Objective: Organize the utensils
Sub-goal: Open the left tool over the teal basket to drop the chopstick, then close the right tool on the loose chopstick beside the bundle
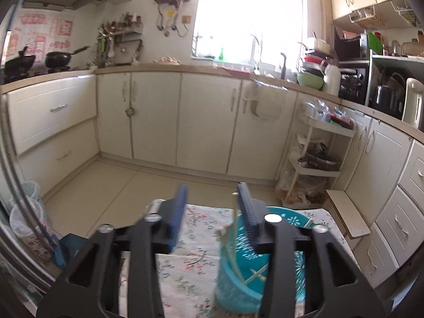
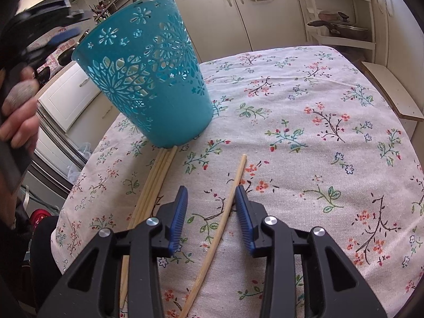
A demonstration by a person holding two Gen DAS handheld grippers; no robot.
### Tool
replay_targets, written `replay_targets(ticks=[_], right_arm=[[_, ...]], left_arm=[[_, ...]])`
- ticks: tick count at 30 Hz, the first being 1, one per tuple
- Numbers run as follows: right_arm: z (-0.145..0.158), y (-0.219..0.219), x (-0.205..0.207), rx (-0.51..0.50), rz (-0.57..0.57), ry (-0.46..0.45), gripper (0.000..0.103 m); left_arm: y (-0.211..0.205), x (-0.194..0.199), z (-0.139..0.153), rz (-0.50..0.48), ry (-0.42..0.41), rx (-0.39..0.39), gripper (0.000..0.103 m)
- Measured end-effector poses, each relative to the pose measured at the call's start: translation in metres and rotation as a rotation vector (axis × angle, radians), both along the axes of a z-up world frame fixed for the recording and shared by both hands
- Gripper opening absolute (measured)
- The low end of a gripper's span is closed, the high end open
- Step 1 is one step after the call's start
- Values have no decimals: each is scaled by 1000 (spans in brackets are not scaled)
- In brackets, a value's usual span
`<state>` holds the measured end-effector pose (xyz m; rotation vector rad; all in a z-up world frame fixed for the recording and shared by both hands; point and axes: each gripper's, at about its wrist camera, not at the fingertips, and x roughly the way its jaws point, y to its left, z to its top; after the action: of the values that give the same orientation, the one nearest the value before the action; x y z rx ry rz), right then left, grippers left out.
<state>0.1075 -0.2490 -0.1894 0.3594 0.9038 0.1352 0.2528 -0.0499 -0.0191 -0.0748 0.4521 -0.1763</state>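
Plainly teal holder [image 2: 148,79] with floral cutouts

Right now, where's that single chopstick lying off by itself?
In the right wrist view the lone chopstick lies on the floral tablecloth between the open right gripper fingers, right of the chopstick bundle.

Chopstick bundle [image 2: 148,193] (lower ends hidden)

Home kitchen: cabinets [image 1: 206,122], stove with woks [image 1: 57,59], window sink.
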Motion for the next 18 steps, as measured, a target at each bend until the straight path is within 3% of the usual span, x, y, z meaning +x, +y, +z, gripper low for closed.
replay_targets(ticks=[3, 5, 11, 14, 18], right_arm=[[0, 0, 0, -3, 0, 0, 37], [0, 0, -1, -5, -5, -6, 37], [1, -9, -6, -20, -99, -4, 37], [2, -8, -7, -49, -117, 3, 37], [4, 5, -4, -138, -105, 17, 37]], left_arm=[[26, -31, -7, 48, -2, -6, 59], [40, -44, -26, 74, 53, -8, 63], [51, -34, -119, 80, 373, 68, 65], [53, -22, -151, 76, 494, 77, 66], [50, -26, -162, 53, 514, 93, 74]])
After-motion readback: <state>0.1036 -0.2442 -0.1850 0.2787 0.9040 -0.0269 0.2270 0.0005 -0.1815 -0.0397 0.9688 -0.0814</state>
